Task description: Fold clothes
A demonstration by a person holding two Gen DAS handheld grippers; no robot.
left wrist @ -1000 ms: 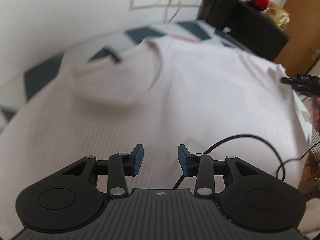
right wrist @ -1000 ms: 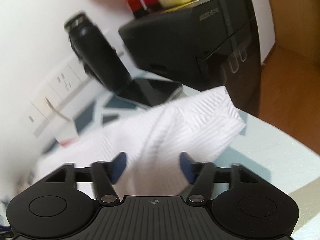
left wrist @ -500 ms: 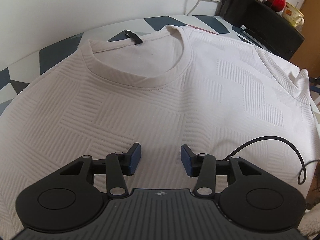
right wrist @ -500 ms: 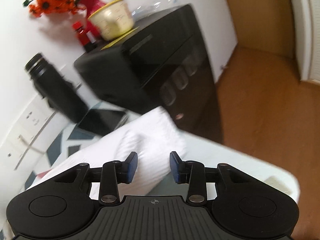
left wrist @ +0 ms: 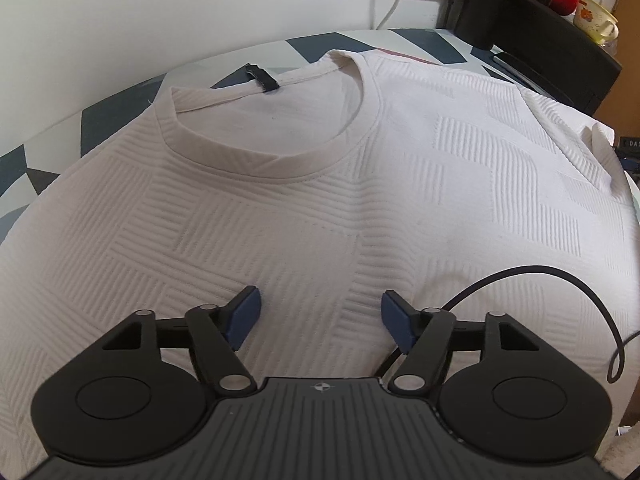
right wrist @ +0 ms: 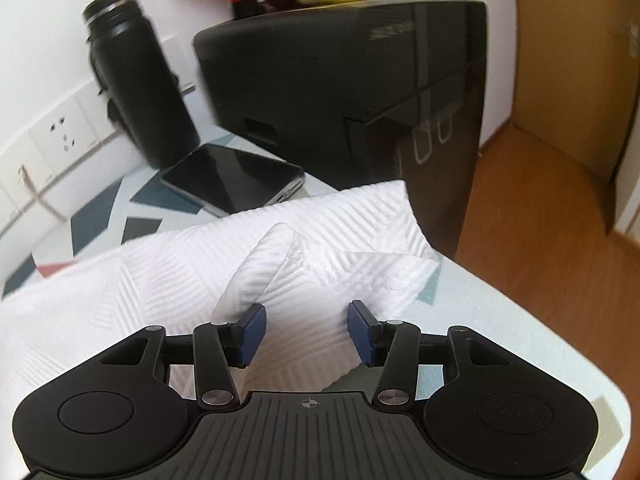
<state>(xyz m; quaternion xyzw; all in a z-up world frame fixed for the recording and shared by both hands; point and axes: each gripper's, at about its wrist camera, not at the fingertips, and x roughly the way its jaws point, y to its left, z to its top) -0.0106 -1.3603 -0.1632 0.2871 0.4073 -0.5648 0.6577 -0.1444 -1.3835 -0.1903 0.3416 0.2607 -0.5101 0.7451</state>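
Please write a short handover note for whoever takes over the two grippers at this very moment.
Left gripper: open, holding nothing, above the chest of the cream textured T-shirt.
Right gripper: open, holding nothing, fingers on either side of the shirt's rumpled sleeve near the table edge.
The shirt lies spread face up on the geometric-patterned table, collar towards the wall. A black smartphone and black flask sit just beyond the sleeve.
Done: shirt laid out. Left: every fold; no fold shows yet, and the sleeve seems the likely first one.
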